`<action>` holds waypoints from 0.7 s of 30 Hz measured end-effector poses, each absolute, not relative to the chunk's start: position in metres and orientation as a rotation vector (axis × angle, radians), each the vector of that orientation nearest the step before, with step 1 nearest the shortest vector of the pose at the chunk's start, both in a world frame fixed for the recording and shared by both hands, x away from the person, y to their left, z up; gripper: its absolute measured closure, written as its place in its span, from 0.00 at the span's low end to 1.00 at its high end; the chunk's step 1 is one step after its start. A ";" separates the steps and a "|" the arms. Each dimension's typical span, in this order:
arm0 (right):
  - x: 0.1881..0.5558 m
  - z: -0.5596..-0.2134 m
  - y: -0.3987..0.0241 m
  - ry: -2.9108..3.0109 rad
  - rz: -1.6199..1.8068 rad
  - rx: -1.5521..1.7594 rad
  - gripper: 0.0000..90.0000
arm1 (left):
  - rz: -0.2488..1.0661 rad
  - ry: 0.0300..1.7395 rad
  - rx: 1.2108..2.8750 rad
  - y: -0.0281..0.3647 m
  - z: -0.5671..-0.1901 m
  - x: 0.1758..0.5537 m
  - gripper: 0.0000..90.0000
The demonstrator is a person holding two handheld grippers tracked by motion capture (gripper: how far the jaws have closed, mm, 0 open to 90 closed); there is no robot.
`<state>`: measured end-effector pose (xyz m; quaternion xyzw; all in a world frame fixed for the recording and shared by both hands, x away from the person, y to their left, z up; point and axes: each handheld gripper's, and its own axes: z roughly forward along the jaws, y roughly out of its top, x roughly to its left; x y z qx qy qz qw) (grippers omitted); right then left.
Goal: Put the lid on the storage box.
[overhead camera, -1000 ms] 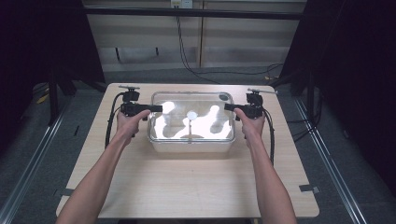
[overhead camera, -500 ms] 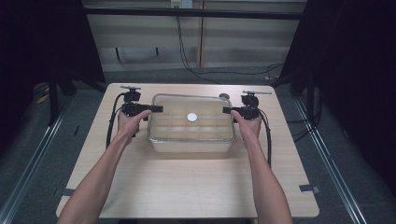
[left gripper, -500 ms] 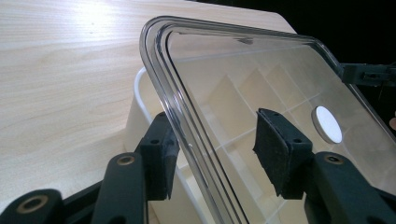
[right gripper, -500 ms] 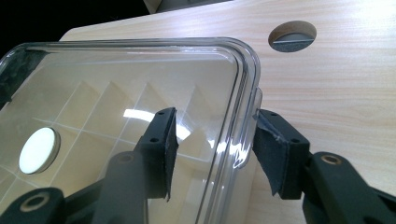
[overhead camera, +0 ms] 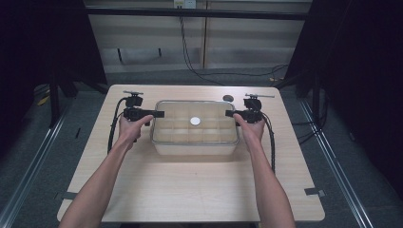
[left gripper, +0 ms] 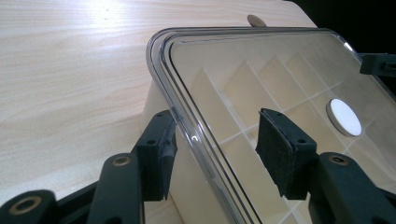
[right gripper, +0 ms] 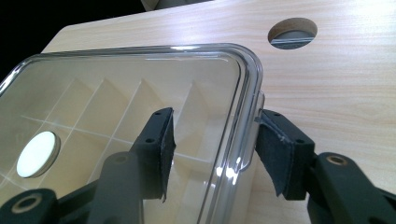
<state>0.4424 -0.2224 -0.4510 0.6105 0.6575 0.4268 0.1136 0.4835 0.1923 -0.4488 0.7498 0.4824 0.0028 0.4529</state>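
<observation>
The clear lidded box (overhead camera: 195,127) of compartments is sitting mid-tabletop (overhead camera: 190,190), a white disc (overhead camera: 195,121) on its lid. My left claw (left gripper: 215,149) and right claw (right gripper: 212,142) are straddling its end rims, jaws apart; the pads seem not quite touching

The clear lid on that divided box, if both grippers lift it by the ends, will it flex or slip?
The clear lid looks rigid: its moulded rim runs straight, so little flex is likely. Its glossy surface may slip against the left gripper and right gripper. Probably light, being thin.
</observation>
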 end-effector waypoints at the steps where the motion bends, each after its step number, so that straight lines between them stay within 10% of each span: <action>1: 0.442 -0.451 -0.223 1.928 1.259 1.795 0.53 | 0.017 1.184 1.864 0.192 -0.449 0.484 0.51; 21: 0.412 -0.437 -0.237 1.951 1.302 1.692 0.30 | 0.034 1.169 1.850 0.213 -0.445 0.454 0.23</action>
